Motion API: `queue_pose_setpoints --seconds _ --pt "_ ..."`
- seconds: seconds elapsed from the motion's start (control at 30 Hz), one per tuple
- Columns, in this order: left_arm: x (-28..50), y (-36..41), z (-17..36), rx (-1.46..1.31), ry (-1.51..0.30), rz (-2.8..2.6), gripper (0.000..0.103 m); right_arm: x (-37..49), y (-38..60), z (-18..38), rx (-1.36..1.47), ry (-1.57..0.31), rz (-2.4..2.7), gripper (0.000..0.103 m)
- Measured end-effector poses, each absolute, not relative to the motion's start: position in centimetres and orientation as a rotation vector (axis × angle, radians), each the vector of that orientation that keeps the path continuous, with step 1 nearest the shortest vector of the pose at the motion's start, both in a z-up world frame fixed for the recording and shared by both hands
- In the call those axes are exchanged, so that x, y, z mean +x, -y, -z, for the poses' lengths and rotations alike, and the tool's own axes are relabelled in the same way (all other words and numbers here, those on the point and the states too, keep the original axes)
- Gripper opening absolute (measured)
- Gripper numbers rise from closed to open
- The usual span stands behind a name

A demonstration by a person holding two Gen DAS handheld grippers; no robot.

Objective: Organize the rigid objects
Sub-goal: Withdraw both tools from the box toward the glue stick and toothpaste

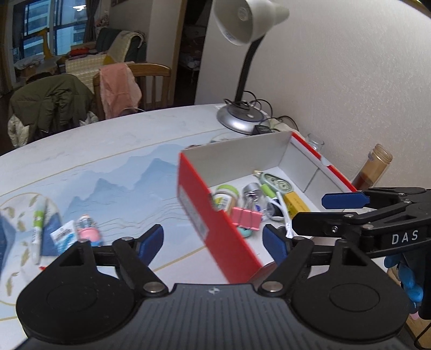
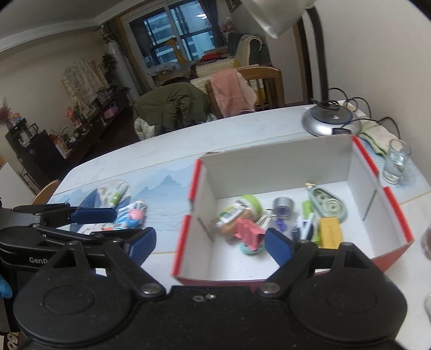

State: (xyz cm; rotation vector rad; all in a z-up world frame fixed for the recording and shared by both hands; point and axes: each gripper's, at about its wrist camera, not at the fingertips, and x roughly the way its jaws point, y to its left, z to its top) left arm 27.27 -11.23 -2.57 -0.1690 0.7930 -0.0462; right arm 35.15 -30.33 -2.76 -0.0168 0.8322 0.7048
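- Two black claws with blue pads, left claw (image 1: 212, 242) and right claw (image 2: 210, 242), both spread wide with nothing between the pads, hovering near the red cardboard box with white inside (image 2: 363, 167) on the pale desk with blue mountain print (image 1: 121, 150).
- "DAS" readable in white on the right claw's body in the left wrist view; "GenR", cut off, on the left claw's body in the right wrist view.
- Inside the box: pink binder clip (image 1: 246, 218), yellow rectangular block (image 1: 296, 206) with unreadable print, green-capped jar (image 1: 225, 198), clear small bottle (image 1: 252, 195), green oval correction tape (image 1: 277, 183).
- Outside on the desk, left of the box: green-and-white tube (image 1: 37, 226), pink-and-blue figure toy (image 1: 89, 228); labels too blurred to read.
- Behind the box: white desk lamp (image 1: 247, 21); clear drinking glass (image 2: 397, 161) beside the box.
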Motion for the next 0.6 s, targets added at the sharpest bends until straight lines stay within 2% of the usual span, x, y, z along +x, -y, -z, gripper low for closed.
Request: queue_pose_setpoints --seconds 0.2,0.3,0.47,0.53,0.6 --pt "25.0 8.1 2.4 -0.185 -0.778 0.019 0.083 33.5 27.4 2.6 -0.02 -0.827 -0.729 0.095" --pt "24.1 6.4 2.2 -0.188 -0.77 0.005 0.092 32.9 26.0 2.7 -0.023 -0.827 -0.737 0.096" --pt "22.8 3.2 2.5 -0.214 -0.759 -0.018 0.094 31.9 23.4 2.9 -0.037 -0.832 -0.751 0.097" --pt "22.4 1.9 2.7 -0.215 -0.755 -0.043 0.103 31.5 22.3 3.0 -0.047 -0.835 -0.757 0.097" --pt "21.9 0.5 3.0 -0.226 -0.751 -0.059 0.103 31.3 21.4 3.2 -0.056 -0.838 -0.756 0.097"
